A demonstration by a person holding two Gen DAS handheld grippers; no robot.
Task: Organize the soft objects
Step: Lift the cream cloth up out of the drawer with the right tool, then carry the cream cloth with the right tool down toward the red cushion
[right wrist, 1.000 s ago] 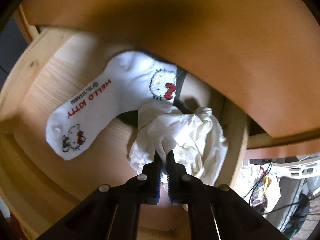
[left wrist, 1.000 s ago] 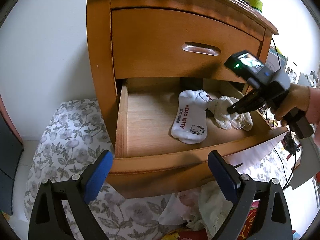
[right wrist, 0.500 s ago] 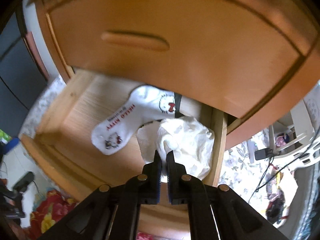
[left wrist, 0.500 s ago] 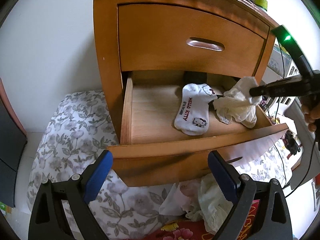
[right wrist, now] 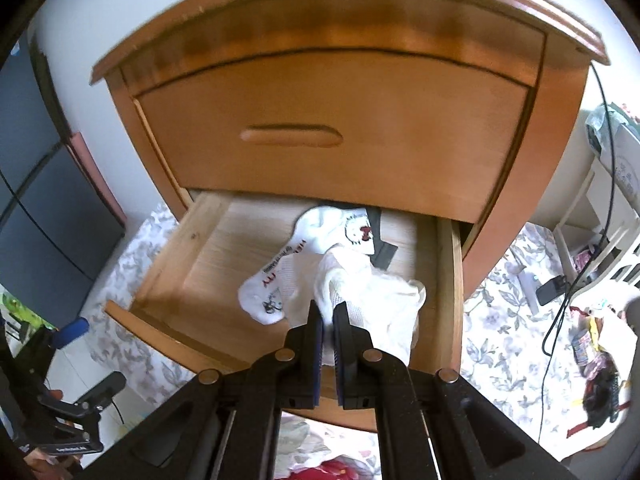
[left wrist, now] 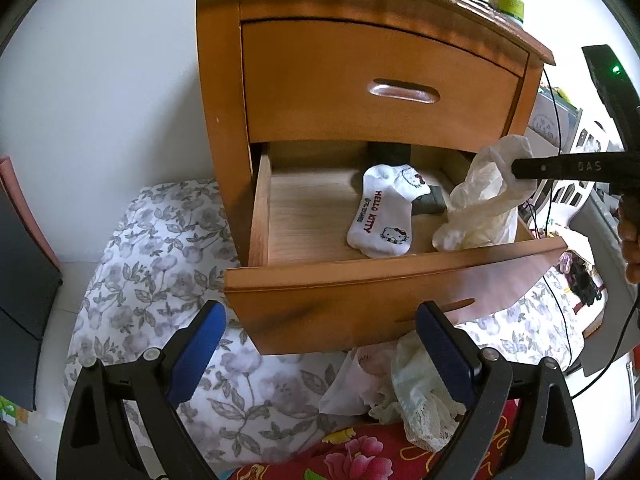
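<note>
Hanging from right gripper point(right wrist: 328, 316): cream cloth point(right wrist: 372, 300)

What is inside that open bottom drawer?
A white Hello Kitty sock lying on something dark, mostly covered. A cream cloth hangs from the right claw. The drawer's back is hidden.

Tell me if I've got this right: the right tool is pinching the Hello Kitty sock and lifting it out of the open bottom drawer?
Not quite. The right tool is pinching the crumpled cream cloth, not the Hello Kitty sock. The left wrist view shows the sock lying flat on the floor of the open bottom drawer while the cloth hangs from the tool beside it.
</note>
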